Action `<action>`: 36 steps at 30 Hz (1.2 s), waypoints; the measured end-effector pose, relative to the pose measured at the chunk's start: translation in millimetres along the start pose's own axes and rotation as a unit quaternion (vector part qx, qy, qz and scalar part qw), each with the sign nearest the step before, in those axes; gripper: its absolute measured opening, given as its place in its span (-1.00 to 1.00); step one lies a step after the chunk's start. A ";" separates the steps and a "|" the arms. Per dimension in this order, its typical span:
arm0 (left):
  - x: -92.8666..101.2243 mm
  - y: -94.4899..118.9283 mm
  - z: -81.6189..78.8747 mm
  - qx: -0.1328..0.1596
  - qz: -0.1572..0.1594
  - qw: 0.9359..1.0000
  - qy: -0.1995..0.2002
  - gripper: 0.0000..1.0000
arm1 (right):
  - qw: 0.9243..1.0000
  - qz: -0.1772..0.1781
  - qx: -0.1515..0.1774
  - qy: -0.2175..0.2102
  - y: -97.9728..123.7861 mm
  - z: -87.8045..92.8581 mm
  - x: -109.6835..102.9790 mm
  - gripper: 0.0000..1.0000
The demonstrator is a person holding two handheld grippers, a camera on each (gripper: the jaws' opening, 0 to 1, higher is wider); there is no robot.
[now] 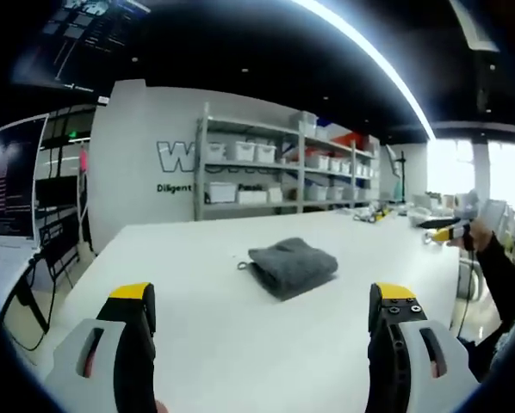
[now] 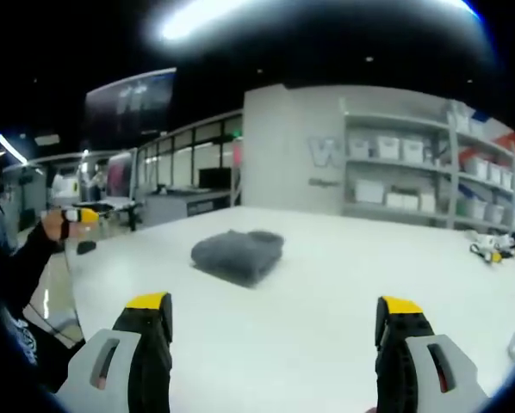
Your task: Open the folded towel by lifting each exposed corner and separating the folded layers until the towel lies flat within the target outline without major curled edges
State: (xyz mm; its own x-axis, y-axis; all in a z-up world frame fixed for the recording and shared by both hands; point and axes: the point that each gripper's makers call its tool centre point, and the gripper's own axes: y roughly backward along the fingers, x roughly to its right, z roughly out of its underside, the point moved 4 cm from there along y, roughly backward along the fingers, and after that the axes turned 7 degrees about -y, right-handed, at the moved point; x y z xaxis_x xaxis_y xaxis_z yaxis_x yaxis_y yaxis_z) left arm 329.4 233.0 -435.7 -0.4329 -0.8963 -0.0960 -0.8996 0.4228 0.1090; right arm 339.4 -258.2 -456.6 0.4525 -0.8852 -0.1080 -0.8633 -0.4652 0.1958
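Observation:
A grey towel [image 1: 292,265] lies folded into a thick pad on the white table [image 1: 154,258], with a small loop at its left corner. My left gripper [image 1: 262,297] is open, its yellow-tipped jaws wide apart, short of the towel and above the table. In the right gripper view the same towel [image 2: 238,252] sits ahead and slightly left on the table [image 2: 326,284]. My right gripper [image 2: 275,303] is open too, apart from the cloth. A hand in a dark sleeve holds a yellow-tipped gripper at the side of each view [image 1: 451,231] [image 2: 77,215].
Metal shelves with white bins [image 1: 266,172] [image 2: 430,172] stand against the grey back wall. Small yellow-and-black items [image 1: 374,213] [image 2: 490,248] lie near the table's far edge. A dark screen [image 1: 8,181] and a chair [image 1: 55,245] stand beyond the left edge.

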 end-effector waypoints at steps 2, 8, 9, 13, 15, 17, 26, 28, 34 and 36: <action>2.4 -2.9 -6.4 0.001 0.010 1.000 -0.003 0.99 | 1.000 0.000 -0.001 0.005 -1.0 -3.8 -0.9 0.99; 9.6 -14.8 -15.0 -0.008 0.037 0.999 -0.009 0.99 | 1.000 0.001 0.001 0.015 -2.9 -14.2 -3.0 0.99; 10.2 -16.1 -15.5 -0.009 0.039 0.999 -0.009 0.99 | 1.000 -0.001 0.001 0.017 -3.2 -15.2 -3.1 0.99; 11.1 -19.7 -16.6 -0.008 0.047 0.999 0.000 0.99 | 1.000 -0.005 0.000 0.017 -4.6 -19.6 -1.3 0.99; 10.1 -21.3 -17.4 -0.009 0.049 0.999 0.003 0.99 | 0.999 0.006 -0.006 0.033 -5.0 -22.1 2.8 0.99; 11.2 -22.2 -19.1 -0.011 0.059 0.998 0.011 0.99 | 0.999 0.012 -0.012 0.042 -5.6 -24.8 5.6 0.99; 4.1 -25.4 -30.8 -0.016 0.060 0.998 0.018 0.99 | 0.999 0.015 -0.004 0.036 -3.6 -53.4 11.6 0.99; 2.1 -26.1 -34.0 -0.020 0.058 0.998 0.014 0.99 | 0.999 0.020 -0.008 0.034 -4.2 -57.4 14.2 0.99; -2.2 -28.3 -41.4 -0.025 0.061 0.998 0.010 0.99 | 0.999 0.025 -0.012 0.042 -1.0 -67.9 18.0 0.99; -1.7 -30.7 -40.1 -0.032 0.064 0.997 0.016 0.99 | 0.999 0.024 -0.009 0.043 -0.1 -71.1 18.5 0.99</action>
State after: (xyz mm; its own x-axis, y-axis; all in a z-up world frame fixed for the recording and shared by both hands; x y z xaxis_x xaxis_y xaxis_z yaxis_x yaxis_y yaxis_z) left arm 360.1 216.2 -399.2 -0.5416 -0.8394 -0.0460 -0.8309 0.5263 0.1805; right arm 363.8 -274.8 -389.2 0.4282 -0.9036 -0.0149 -0.8808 -0.4210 0.2168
